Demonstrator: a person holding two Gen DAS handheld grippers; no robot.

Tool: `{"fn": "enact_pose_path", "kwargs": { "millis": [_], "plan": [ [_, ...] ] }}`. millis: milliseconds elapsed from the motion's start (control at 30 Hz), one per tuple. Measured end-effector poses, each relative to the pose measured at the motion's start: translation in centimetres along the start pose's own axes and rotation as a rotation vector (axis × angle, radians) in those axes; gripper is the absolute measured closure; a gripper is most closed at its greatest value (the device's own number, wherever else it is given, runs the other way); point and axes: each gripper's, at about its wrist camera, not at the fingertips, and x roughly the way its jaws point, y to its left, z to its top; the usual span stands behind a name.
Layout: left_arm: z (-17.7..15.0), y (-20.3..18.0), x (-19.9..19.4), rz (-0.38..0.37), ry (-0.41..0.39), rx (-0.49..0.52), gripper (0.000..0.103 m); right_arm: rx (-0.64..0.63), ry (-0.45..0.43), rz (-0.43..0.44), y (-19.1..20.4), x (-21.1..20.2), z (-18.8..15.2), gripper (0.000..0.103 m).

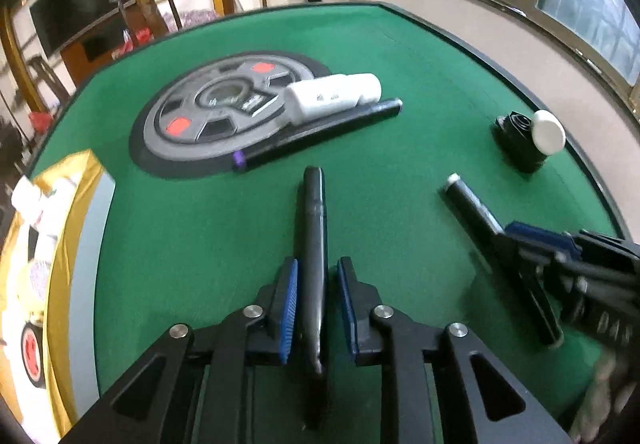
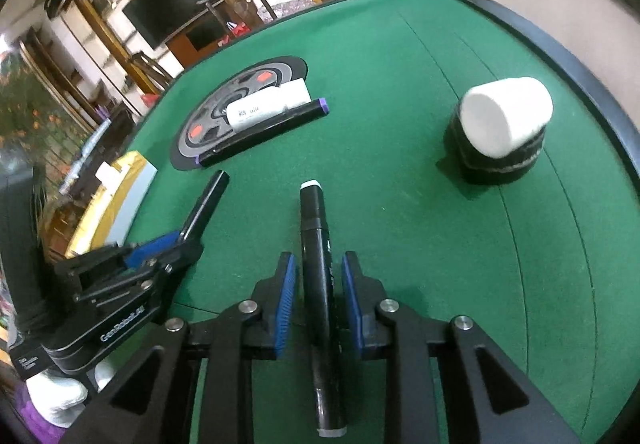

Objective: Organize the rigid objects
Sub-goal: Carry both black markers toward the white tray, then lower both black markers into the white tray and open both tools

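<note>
My left gripper (image 1: 318,264) straddles a slim black pen (image 1: 314,212) that lies on the green felt table (image 1: 200,228). Its left pad sits at the pen's side and a thin gap shows at the right pad, so it is open. My right gripper (image 2: 319,260) stands open around a black marker with white ends (image 2: 316,212), a narrow gap on each side. From the left wrist view the right gripper (image 1: 516,240) and that marker (image 1: 472,204) are at the right. From the right wrist view the left gripper (image 2: 180,240) and its pen (image 2: 208,200) are at the left.
A white oblong block (image 1: 332,98) and a purple-tipped black marker (image 1: 316,136) lie on the grey round centre disc (image 1: 192,116). A white cup tipped over a black roll (image 2: 504,120) stands at the right. A gold box (image 1: 52,244) is at the left edge. A gloved hand (image 2: 60,400) holds the left gripper.
</note>
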Motion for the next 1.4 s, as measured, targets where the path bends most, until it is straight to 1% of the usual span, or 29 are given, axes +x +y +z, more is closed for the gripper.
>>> {"fn": "enact_pose_path", "kwargs": {
  "millis": [67, 100, 200, 233, 267, 300, 367, 400, 433, 567, 667, 700, 767, 867, 933, 1000, 1133, 1267, 1400],
  "plan": [
    [0.2, -0.5, 0.2, 0.023, -0.015, 0.023, 0.084, -0.044, 0.007, -0.047, 1.0, 0.4, 0.2, 0.08],
    [0.3, -0.6, 0.1, 0.023, -0.018, 0.033, 0.088, -0.069, 0.012, -0.076, 1.5, 0.6, 0.3, 0.08],
    [-0.2, 0.4, -0.6, -0.042, -0.01, 0.002, 0.089, -0.158, 0.023, -0.172, 3.3, 1.3, 0.3, 0.08],
    [-0.4, 0.9, -0.9, -0.058, -0.016, -0.01, 0.089, -0.173, 0.022, -0.197, 3.7, 1.5, 0.3, 0.081],
    [-0.6, 1.4, -1.4, -0.072, -0.024, -0.02, 0.089, -0.178, 0.021, -0.213, 3.8, 1.6, 0.3, 0.088],
    [-0.8, 2.0, -2.1, -0.097, -0.038, -0.037, 0.089, -0.172, 0.019, -0.207, 3.8, 1.7, 0.3, 0.089],
    [-1.2, 3.2, -3.7, -0.147, -0.068, -0.081, 0.089, -0.135, 0.015, -0.173, 3.5, 1.6, 0.4, 0.089],
    [-1.5, 3.8, -4.5, -0.168, -0.085, -0.104, 0.089, -0.099, 0.014, -0.124, 3.1, 1.6, 0.4, 0.089],
    [-1.8, 4.3, -5.5, -0.192, -0.104, -0.125, 0.089, -0.075, 0.012, -0.095, 3.0, 1.4, 0.3, 0.089],
    [-3.3, 6.7, -9.6, -0.27, -0.186, -0.185, 0.089, -0.021, -0.031, 0.093, 3.2, -0.3, -0.1, 0.089],
    [-4.6, 8.9, -12.1, -0.289, -0.233, -0.231, 0.089, -0.013, -0.064, 0.232, 4.4, -2.0, -0.1, 0.089],
    [-5.0, 9.8, -12.9, -0.286, -0.246, -0.244, 0.089, -0.016, -0.069, 0.275, 5.1, -2.6, 0.1, 0.089],
    [-5.9, 11.8, -14.5, -0.253, -0.267, -0.267, 0.088, -0.034, -0.068, 0.322, 6.6, -3.3, 0.3, 0.089],
    [-7.2, 15.5, -16.1, -0.157, -0.288, -0.317, 0.088, -0.062, -0.05, 0.384, 9.7, -3.7, 0.7, 0.089],
    [-8.1, 18.4, -16.4, -0.101, -0.281, -0.37, 0.088, -0.066, -0.028, 0.431, 11.6, -3.4, 1.0, 0.089],
    [-9.1, 20.9, -16.1, -0.054, -0.252, -0.42, 0.088, -0.067, -0.002, 0.466, 13.7, -2.8, 1.5, 0.089],
    [-10.8, 24.1, -14.4, 0.004, -0.202, -0.475, 0.088, -0.08, 0.043, 0.481, 17.4, -1.5, 1.7, 0.089],
    [-11.2, 25.6, -12.0, 0.008, -0.148, -0.496, 0.088, -0.112, 0.085, 0.467, 20.7, 0.3, 1.5, 0.089],
    [-11.0, 25.9, -9.6, 0.004, -0.101, -0.498, 0.088, -0.123, 0.136, 0.444, 23.9, 2.7, 1.3, 0.089]
  ]
}}
